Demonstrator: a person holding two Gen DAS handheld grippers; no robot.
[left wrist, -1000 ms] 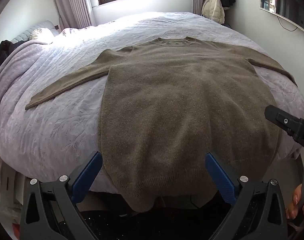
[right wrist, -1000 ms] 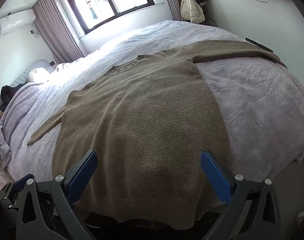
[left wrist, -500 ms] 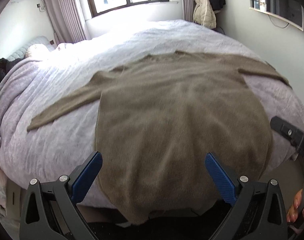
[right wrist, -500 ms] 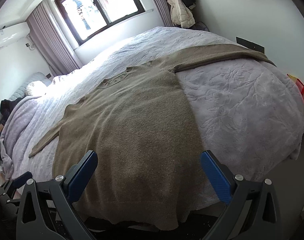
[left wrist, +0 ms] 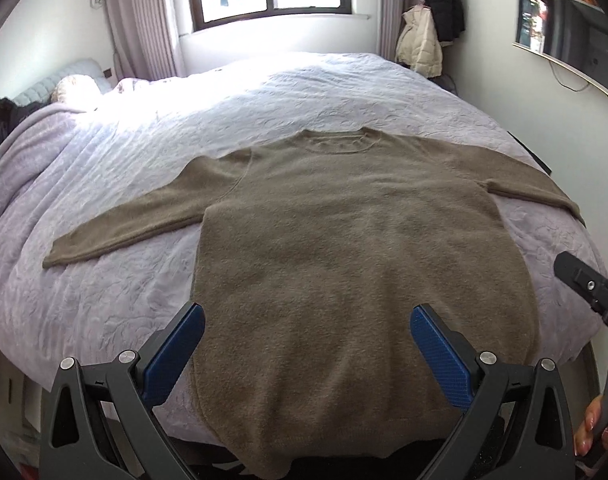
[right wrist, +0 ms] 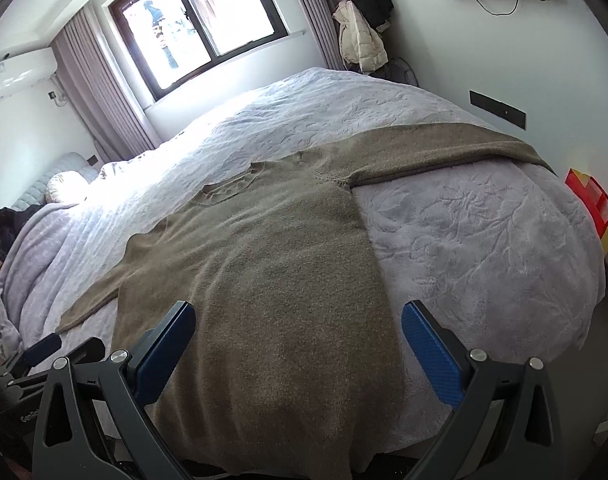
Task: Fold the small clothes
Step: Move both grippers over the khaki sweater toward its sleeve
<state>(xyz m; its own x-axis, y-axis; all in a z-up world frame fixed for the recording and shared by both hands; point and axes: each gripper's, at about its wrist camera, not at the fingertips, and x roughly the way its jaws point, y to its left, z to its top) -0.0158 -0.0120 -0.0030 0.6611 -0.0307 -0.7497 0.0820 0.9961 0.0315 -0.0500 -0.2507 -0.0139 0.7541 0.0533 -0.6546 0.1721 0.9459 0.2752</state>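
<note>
Left wrist view: an olive-brown knitted sweater (left wrist: 356, 264) is seen laid flat, front up, on a lilac quilted bedspread (left wrist: 115, 288). The collar (left wrist: 336, 142) lies at twelve o'clock toward the window, and the hem (left wrist: 304, 436) hangs over the near edge of the bed at six o'clock. One sleeve (left wrist: 123, 228) is stretched out toward nine o'clock, the other sleeve (left wrist: 520, 184) toward three o'clock. No fold has yet been made, so the task is judged to be at its very start, with the garment merely spread out.

The left gripper (left wrist: 306, 340) is held above the hem with its blue fingers spread wide, and nothing is gripped. In the right wrist view the right gripper (right wrist: 297, 338) is likewise wide apart and empty, held over the lower body of the sweater near its three o'clock side edge (right wrist: 368, 256). A hand (left wrist: 596, 428) on a gripper handle is glimpsed at four o'clock in the left view.

The step in hand is judged to be the approach for a first fold. A sleeve is expected to be taken first: each gripper would have to be carried out to a cuff or shoulder, lowered until the fingers straddle the knit, pressed together on a single layer, and drawn across the body. Since the knit looks soft and thick, a shallow pinch may slip, and the bedspread beneath may be caught with it.
</note>
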